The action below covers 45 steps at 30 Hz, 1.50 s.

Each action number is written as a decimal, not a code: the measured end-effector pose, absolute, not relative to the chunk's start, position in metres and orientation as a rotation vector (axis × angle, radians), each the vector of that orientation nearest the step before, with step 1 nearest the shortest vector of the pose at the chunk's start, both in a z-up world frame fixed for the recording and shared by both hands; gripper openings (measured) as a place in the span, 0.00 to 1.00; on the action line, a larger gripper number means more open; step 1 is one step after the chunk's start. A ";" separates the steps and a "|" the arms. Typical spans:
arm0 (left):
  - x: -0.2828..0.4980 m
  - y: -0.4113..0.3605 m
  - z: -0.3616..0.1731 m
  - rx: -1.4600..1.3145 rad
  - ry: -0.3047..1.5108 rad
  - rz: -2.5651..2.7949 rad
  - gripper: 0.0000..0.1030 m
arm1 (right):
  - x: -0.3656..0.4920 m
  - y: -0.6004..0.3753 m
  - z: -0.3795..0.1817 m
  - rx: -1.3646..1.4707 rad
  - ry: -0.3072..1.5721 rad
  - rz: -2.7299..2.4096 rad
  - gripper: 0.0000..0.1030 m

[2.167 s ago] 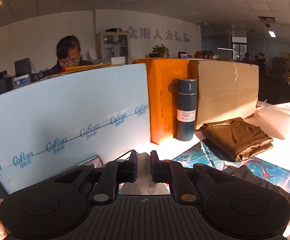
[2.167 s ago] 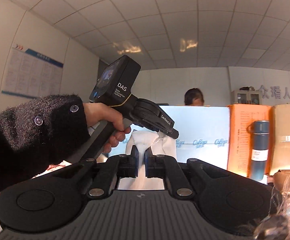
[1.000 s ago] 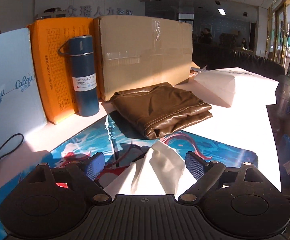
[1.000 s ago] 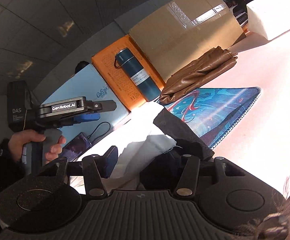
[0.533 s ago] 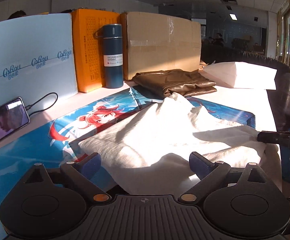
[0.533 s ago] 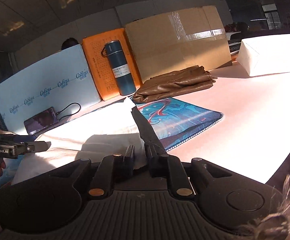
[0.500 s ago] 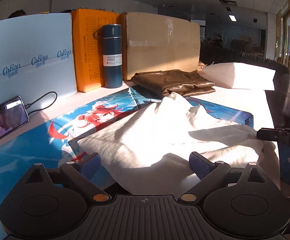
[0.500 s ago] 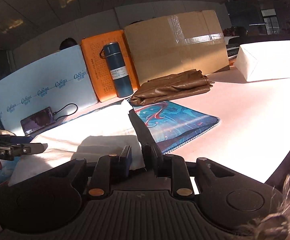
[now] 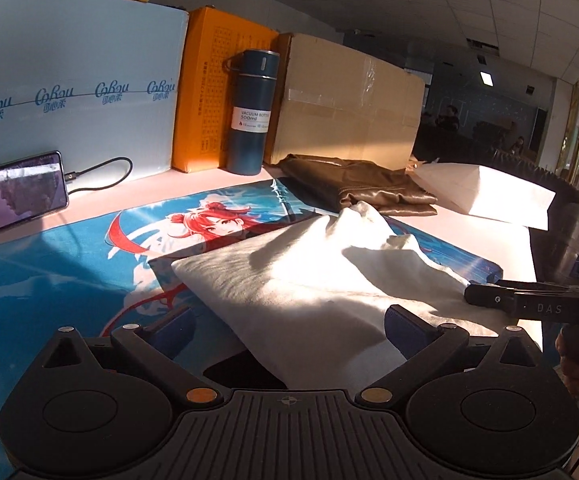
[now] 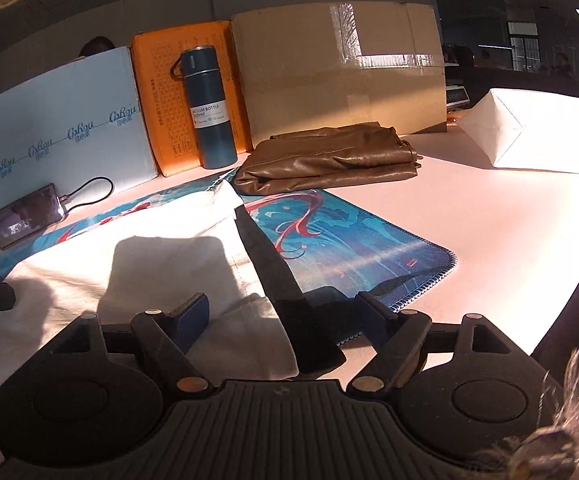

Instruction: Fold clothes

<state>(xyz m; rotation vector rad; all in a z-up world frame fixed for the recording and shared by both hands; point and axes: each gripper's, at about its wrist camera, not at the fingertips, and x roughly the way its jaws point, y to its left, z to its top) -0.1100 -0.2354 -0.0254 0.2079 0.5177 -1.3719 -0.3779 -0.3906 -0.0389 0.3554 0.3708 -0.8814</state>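
A white garment (image 9: 305, 280) with a black trim strip (image 10: 273, 268) lies rumpled on the blue printed mat (image 9: 69, 248). My left gripper (image 9: 287, 326) stands over its near edge; the jaws are still opening, wide apart, the cloth lying loose between them. My right gripper (image 10: 283, 316) is at the garment's (image 10: 137, 256) right end; its jaws are opening too, and the pads no longer press on the white cloth and black strip between them. A folded brown garment (image 9: 365, 188) rests at the back, also visible from the right wrist (image 10: 329, 160).
Behind the mat stand a light blue board (image 9: 69, 88), an orange box (image 9: 213, 100), a blue vacuum bottle (image 9: 251, 112) and a cardboard box (image 9: 345, 112). A phone (image 9: 13, 196) on a cable lies at left. A white paper bag (image 10: 545, 132) sits at right.
Both grippers brought the white garment down from the air onto the mat. The left jaws widened and let go. The right jaws, shut on the cloth half a second ago, have sprung apart.
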 end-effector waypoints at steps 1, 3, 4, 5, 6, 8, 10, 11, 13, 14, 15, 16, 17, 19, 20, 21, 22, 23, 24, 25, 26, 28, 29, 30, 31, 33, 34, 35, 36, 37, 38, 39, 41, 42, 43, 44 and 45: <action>-0.110 -0.235 -0.026 0.209 0.519 -1.370 1.00 | -0.380 -0.390 -0.037 0.372 0.360 -0.899 0.77; -0.109 -0.235 -0.026 0.199 0.527 -1.363 1.00 | -0.384 -0.388 -0.033 0.407 0.337 -0.932 0.77; -0.107 -0.234 -0.026 0.189 0.534 -1.358 1.00 | -0.388 -0.387 -0.030 0.442 0.314 -0.924 0.77; -0.105 -0.233 -0.026 0.178 0.541 -1.353 1.00 | -0.394 -0.386 -0.026 0.488 0.289 -0.894 0.77; -0.103 -0.233 -0.027 0.163 0.552 -1.344 1.00 | -0.400 -0.384 -0.021 0.534 0.265 -0.863 0.77; -0.099 -0.232 -0.027 0.146 0.567 -1.327 1.00 | -0.409 -0.381 -0.013 0.624 0.250 -0.776 0.79; -0.097 -0.232 -0.028 0.139 0.576 -1.313 1.00 | -0.415 -0.377 -0.003 0.720 0.248 -0.686 0.81; -0.097 -0.232 -0.028 0.137 0.577 -1.311 1.00 | -0.417 -0.376 -0.001 0.764 0.244 -0.641 0.82; -0.096 -0.232 -0.028 0.133 0.578 -1.309 1.00 | -0.420 -0.374 0.002 0.870 0.237 -0.527 0.83; -0.096 -0.232 -0.028 0.132 0.578 -1.308 1.00 | -0.420 -0.374 0.002 0.915 0.235 -0.479 0.83; -0.096 -0.232 -0.028 0.132 0.580 -1.308 1.00 | -0.420 -0.373 0.001 0.960 0.234 -0.430 0.83; -0.096 -0.232 -0.028 0.132 0.582 -1.307 1.00 | -0.418 -0.373 -0.001 0.996 0.245 -0.395 0.84; -0.095 -0.232 -0.028 0.132 0.584 -1.306 1.00 | -0.416 -0.374 -0.004 1.033 0.256 -0.360 0.84; -0.094 -0.232 -0.028 0.131 0.589 -1.303 1.00 | -0.409 -0.375 -0.013 1.121 0.297 -0.302 0.84; -0.094 -0.232 -0.028 0.131 0.590 -1.302 1.00 | -0.405 -0.376 -0.018 1.163 0.312 -0.277 0.84; -0.094 -0.232 -0.028 0.130 0.590 -1.301 1.00 | -0.402 -0.377 -0.022 1.203 0.325 -0.254 0.84; -0.094 -0.232 -0.028 0.131 0.589 -1.300 1.00 | -0.400 -0.377 -0.025 1.218 0.318 -0.249 0.84; -0.095 -0.232 -0.029 0.132 0.588 -1.301 1.00 | -0.398 -0.377 -0.027 1.222 0.308 -0.260 0.84; -0.095 -0.233 -0.029 0.133 0.589 -1.303 1.00 | -0.396 -0.377 -0.028 1.219 0.302 -0.271 0.84; -0.095 -0.233 -0.029 0.135 0.591 -1.305 1.00 | -0.392 -0.378 -0.028 1.214 0.304 -0.283 0.84; -0.095 -0.233 -0.029 0.137 0.594 -1.306 1.00 | -0.388 -0.379 -0.029 1.209 0.307 -0.294 0.84; -0.094 -0.234 -0.030 0.138 0.604 -1.305 1.00 | -0.380 -0.381 -0.031 1.199 0.311 -0.316 0.83; -0.093 -0.234 -0.030 0.138 0.610 -1.303 1.00 | -0.378 -0.381 -0.030 1.189 0.307 -0.321 0.84; -0.092 -0.235 -0.031 0.136 0.618 -1.304 1.00 | -0.375 -0.381 -0.028 1.171 0.304 -0.325 0.84; -0.091 -0.235 -0.032 0.132 0.626 -1.305 1.00 | -0.374 -0.382 -0.027 1.149 0.306 -0.329 0.84; -0.089 -0.235 -0.033 0.126 0.641 -1.307 1.00 | -0.370 -0.383 -0.026 1.130 0.312 -0.362 0.84; -0.087 -0.235 -0.034 0.114 0.655 -1.310 1.00 | -0.368 -0.384 -0.027 1.122 0.316 -0.384 0.83; -0.082 -0.236 -0.034 0.086 0.684 -1.317 1.00 | -0.368 -0.384 -0.026 1.115 0.312 -0.395 0.83; -0.076 -0.236 -0.035 0.050 0.718 -1.325 1.00 | -0.367 -0.386 -0.026 1.108 0.300 -0.414 0.83; -0.071 -0.237 -0.036 0.014 0.753 -1.333 1.00 | -0.367 -0.388 -0.027 1.103 0.289 -0.434 0.83; -0.065 -0.238 -0.036 -0.023 0.787 -1.341 1.00 | -0.367 -0.389 -0.027 1.098 0.278 -0.453 0.83; -0.057 -0.240 -0.037 -0.078 0.842 -1.344 1.00 | -0.367 -0.391 -0.028 1.093 0.268 -0.463 0.83; -0.040 -0.246 -0.038 -0.200 0.962 -1.345 1.00 | -0.365 -0.393 -0.030 1.084 0.248 -0.485 0.83; -0.032 -0.250 -0.041 -0.249 1.006 -1.344 1.00 | -0.363 -0.393 -0.030 1.069 0.236 -0.505 0.83; -0.024 -0.255 -0.043 -0.297 1.046 -1.340 1.00 | -0.362 -0.394 -0.031 1.055 0.224 -0.525 0.83; -0.020 -0.260 -0.043 -0.318 1.074 -1.328 1.00 | -0.360 -0.394 -0.031 1.051 0.210 -0.548 0.82; -0.018 -0.267 -0.043 -0.315 1.091 -1.325 1.00 | -0.359 -0.395 -0.032 1.047 0.196 -0.570 0.82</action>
